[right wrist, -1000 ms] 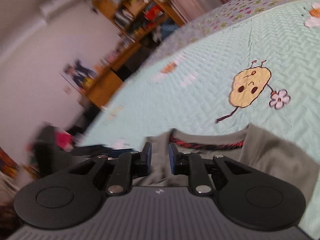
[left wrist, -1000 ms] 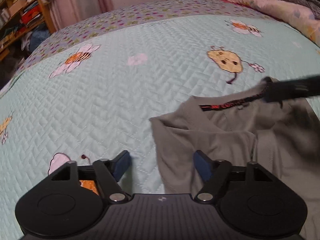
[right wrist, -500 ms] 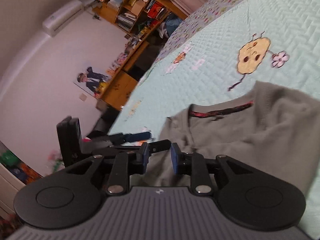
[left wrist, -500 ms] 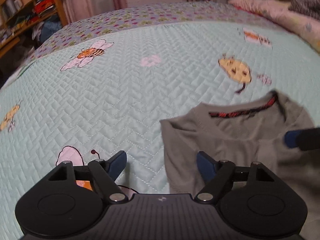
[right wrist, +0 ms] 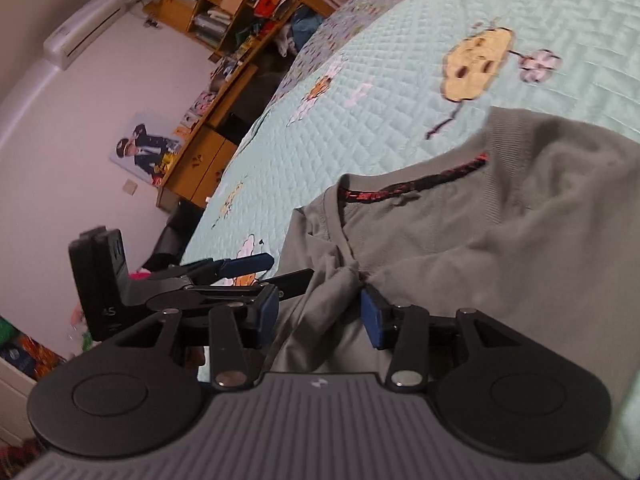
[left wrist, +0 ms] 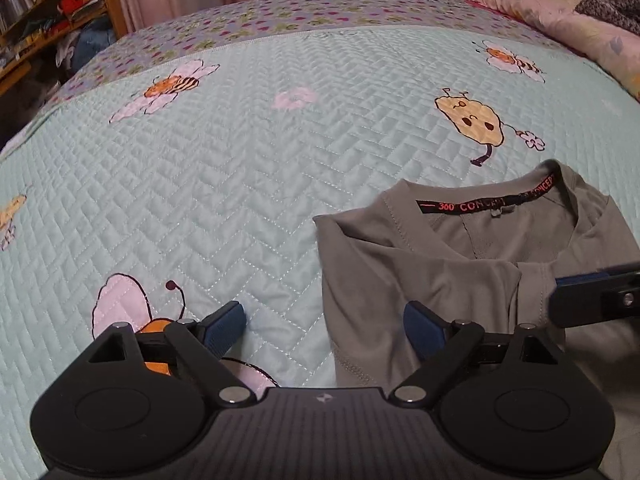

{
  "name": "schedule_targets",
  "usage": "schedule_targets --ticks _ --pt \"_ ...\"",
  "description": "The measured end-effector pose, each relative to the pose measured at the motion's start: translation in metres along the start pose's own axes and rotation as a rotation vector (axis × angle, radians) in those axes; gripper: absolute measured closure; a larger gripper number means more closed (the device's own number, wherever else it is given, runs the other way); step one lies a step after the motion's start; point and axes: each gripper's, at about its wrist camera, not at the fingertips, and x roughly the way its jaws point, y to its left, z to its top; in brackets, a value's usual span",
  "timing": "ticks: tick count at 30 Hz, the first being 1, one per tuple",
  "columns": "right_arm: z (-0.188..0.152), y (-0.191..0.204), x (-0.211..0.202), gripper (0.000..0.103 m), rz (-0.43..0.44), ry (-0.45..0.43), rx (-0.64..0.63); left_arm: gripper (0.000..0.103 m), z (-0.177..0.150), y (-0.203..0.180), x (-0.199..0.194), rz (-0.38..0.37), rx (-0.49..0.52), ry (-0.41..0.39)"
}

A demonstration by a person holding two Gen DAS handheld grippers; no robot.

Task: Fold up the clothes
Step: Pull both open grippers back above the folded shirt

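Your grey cotton T-shirt lies partly folded on the near right of the mint quilted bedspread. It's soft and limp (it sags), so grip the hemmed edges. Left gripper and right gripper both gape, holding nothing.

Your left wrist camera looks forward and down, low and close over the quilt. Your right wrist camera is rolled sideways, close to the bed, and faces the shelves. Both views share the shirt collar and the yellow patch.
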Motion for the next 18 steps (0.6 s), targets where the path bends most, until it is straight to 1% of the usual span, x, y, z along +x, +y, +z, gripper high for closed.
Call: schedule_targets --ticks 2,4,6,7,8,10,11,13,14,15,16,18 --pt "0.0 0.005 0.003 0.057 -0.017 -0.005 -0.031 0.01 0.001 0.0 0.0 0.004 -0.006 0.007" --pt "-0.003 0.006 -0.005 0.056 -0.025 -0.021 -0.043 0.011 0.001 0.002 -0.002 0.005 -0.018 0.009" --pt "-0.007 0.008 -0.02 0.054 -0.012 -0.044 -0.032 0.017 0.0 0.004 -0.01 0.008 -0.017 -0.01" --pt "-0.012 0.011 -0.027 0.053 0.0 -0.058 -0.051 0.021 0.0 0.006 -0.015 0.002 -0.025 -0.022" --pt "-0.016 0.015 -0.035 0.052 0.011 -0.072 -0.074 0.021 -0.002 0.008 -0.021 -0.004 -0.034 -0.032" --pt "-0.03 0.037 -0.047 0.051 -0.031 -0.08 -0.223 0.021 -0.007 0.011 -0.032 -0.02 -0.058 -0.042" --pt "-0.04 0.054 -0.049 0.05 -0.046 -0.071 -0.337 0.021 -0.009 0.013 -0.038 -0.028 -0.071 -0.048" --pt "-0.06 0.083 -0.047 0.05 -0.02 -0.024 -0.507 0.021 -0.015 0.016 -0.049 -0.045 -0.095 -0.058" --pt "-0.069 0.096 -0.043 0.049 0.003 0.012 -0.579 0.021 -0.017 0.018 -0.054 -0.053 -0.107 -0.063" --pt "-0.078 0.107 -0.039 0.047 0.007 0.041 -0.641 0.021 -0.02 0.019 -0.06 -0.061 -0.12 -0.068" --pt "-0.085 0.115 -0.033 0.046 -0.009 0.064 -0.7 0.021 -0.023 0.021 -0.065 -0.07 -0.132 -0.074" --pt "-0.095 0.129 -0.02 0.044 -0.091 0.083 -0.812 0.02 -0.026 0.022 -0.073 -0.069 -0.141 -0.079"
